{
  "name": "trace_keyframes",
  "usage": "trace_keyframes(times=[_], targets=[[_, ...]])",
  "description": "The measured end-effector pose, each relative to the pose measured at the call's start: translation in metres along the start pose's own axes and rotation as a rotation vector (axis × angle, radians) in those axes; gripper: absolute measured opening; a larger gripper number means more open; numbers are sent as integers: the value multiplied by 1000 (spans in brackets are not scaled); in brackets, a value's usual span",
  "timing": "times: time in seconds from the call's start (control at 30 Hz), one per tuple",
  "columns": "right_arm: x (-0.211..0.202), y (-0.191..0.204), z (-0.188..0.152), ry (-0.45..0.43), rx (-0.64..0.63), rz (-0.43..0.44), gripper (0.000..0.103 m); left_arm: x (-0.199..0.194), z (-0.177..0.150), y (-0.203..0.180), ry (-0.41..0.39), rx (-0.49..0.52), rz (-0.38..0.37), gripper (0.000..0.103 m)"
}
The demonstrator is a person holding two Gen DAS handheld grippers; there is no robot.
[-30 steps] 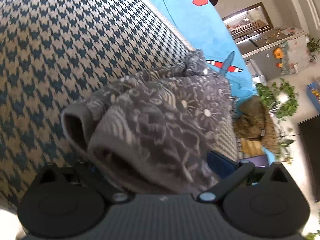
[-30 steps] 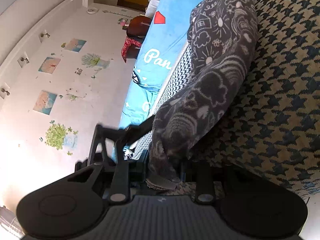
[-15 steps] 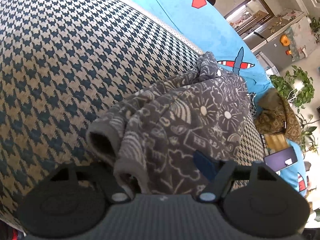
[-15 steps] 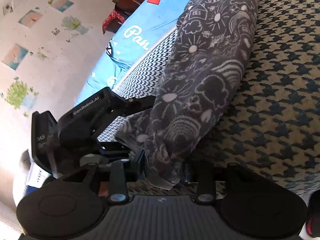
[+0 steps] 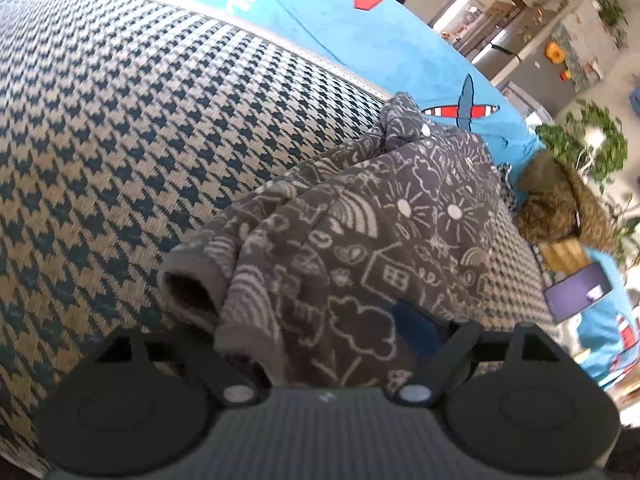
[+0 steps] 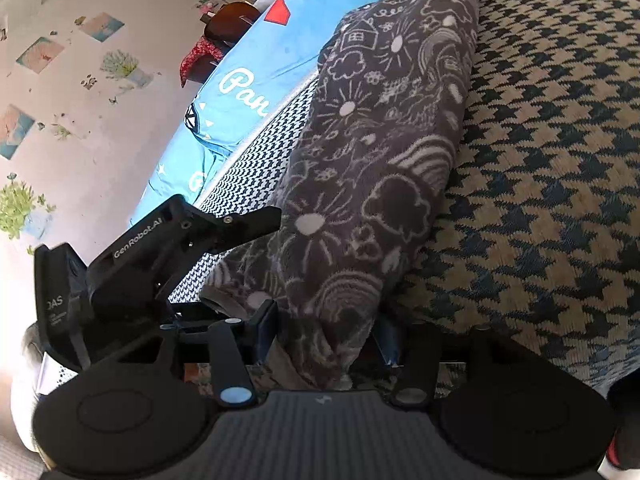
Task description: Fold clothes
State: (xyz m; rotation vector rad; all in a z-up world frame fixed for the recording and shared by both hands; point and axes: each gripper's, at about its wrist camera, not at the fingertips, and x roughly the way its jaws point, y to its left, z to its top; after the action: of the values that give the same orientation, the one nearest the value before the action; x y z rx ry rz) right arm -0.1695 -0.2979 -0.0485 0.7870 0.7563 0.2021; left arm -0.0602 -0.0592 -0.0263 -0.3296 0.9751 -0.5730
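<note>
Garment: grey patterned garment (image 5: 360, 240), bunched lengthwise on the houndstooth cover (image 5: 120, 120) of a bed, near the cover's edge beside the blue sheet (image 5: 360, 40).
Left gripper (image 5: 320, 332): fingers just opening; cloth lies between them; grip unclear.
Right gripper (image 6: 324, 332): fingers just opening, garment's end between them; whether pads press, cannot tell.
Left gripper's place: seen from the right wrist, just beside the garment.
</note>
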Motion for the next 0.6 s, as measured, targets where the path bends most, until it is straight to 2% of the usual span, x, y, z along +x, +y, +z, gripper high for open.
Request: trace_keyframes(times=[0.2, 0.3, 0.47, 0.6], targets=[[1, 6, -3, -13, -68, -26, 52, 2, -1, -9, -20, 73, 41, 82], [2, 8, -4, -14, -84, -31, 52, -1, -2, -8, -24, 85, 47, 75], [4, 9, -4, -13, -105, -36, 52, -4, -3, -5, -25, 84, 67, 59], [6, 10, -4, -13, -125, -43, 52, -5, -4, -4, -27, 87, 88, 54]])
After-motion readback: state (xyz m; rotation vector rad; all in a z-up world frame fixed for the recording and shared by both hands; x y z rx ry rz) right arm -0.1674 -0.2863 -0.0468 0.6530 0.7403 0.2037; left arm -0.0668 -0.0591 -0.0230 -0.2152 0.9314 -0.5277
